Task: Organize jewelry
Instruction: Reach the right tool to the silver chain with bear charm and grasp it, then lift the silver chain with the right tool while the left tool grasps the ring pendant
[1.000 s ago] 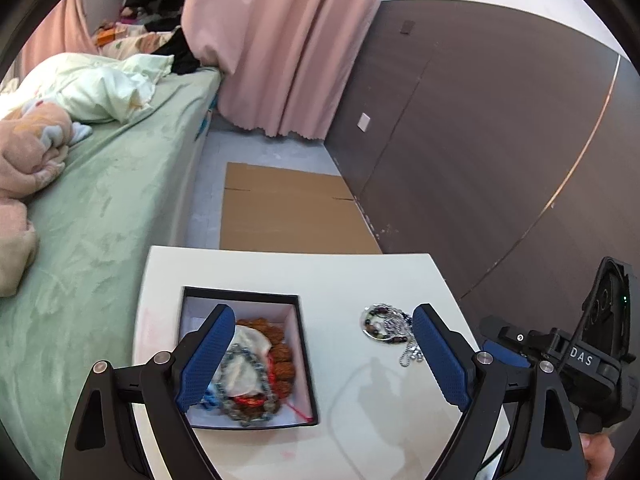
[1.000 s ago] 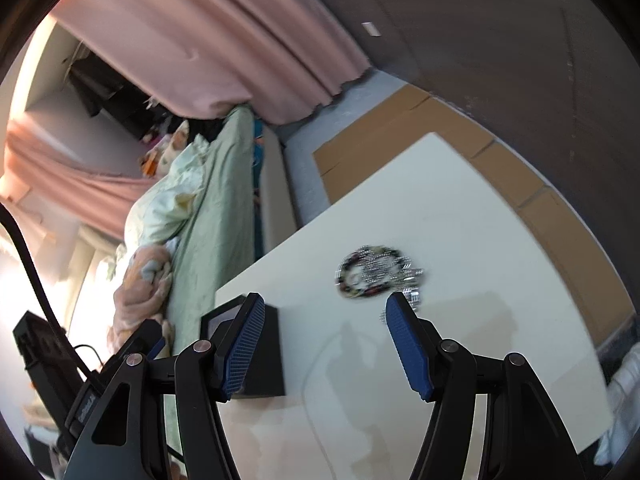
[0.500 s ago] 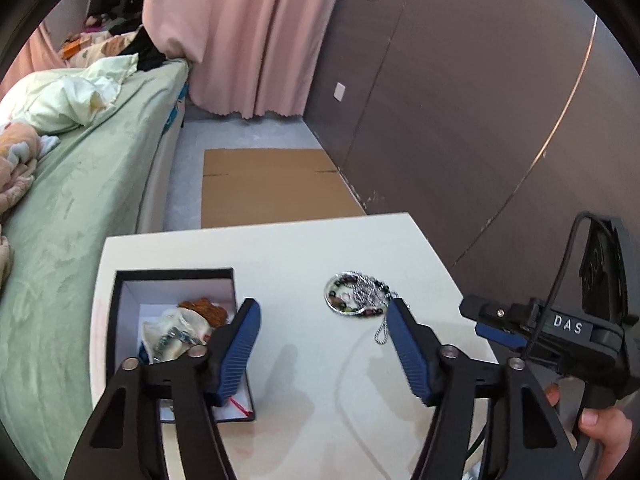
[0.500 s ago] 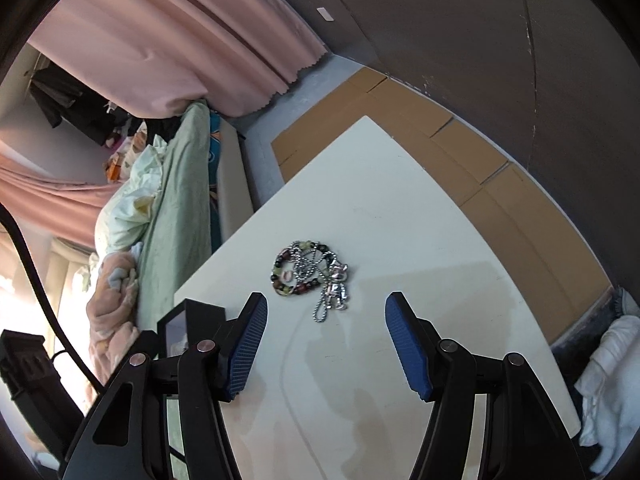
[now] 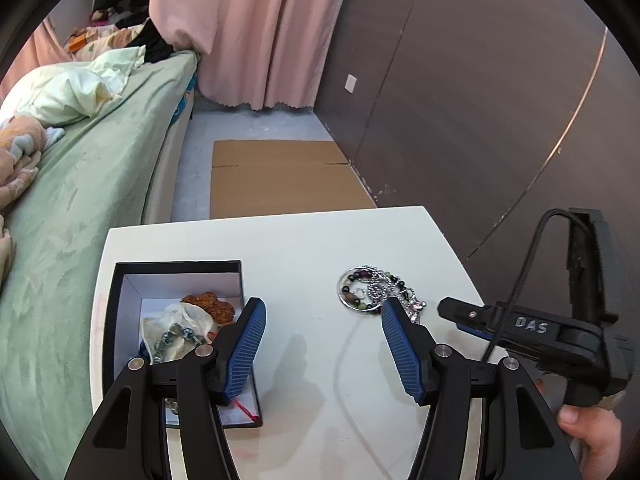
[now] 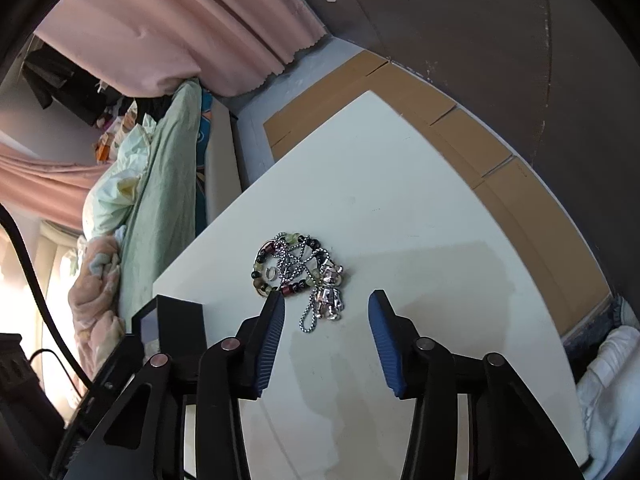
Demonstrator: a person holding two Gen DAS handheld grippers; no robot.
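Note:
A heap of jewelry, a beaded bracelet tangled with a silver ball chain and a bear charm, lies on the white table. It also shows in the left wrist view. My right gripper is open and empty, its jaws just short of the charm. A black box with a white lining holds several bead pieces and a pale cloth pouch. My left gripper is open and empty, between the box and the heap. The right gripper's body shows at the right of the left wrist view.
A green bed runs along the table's left side. Flat cardboard lies on the floor beyond the table. A dark panelled wall and a pink curtain stand behind. White cloth lies past the table's right edge.
My right gripper has moved closer to the jewelry heap and its jaws have narrowed a little. My left gripper has swung from over the box toward the table's middle.

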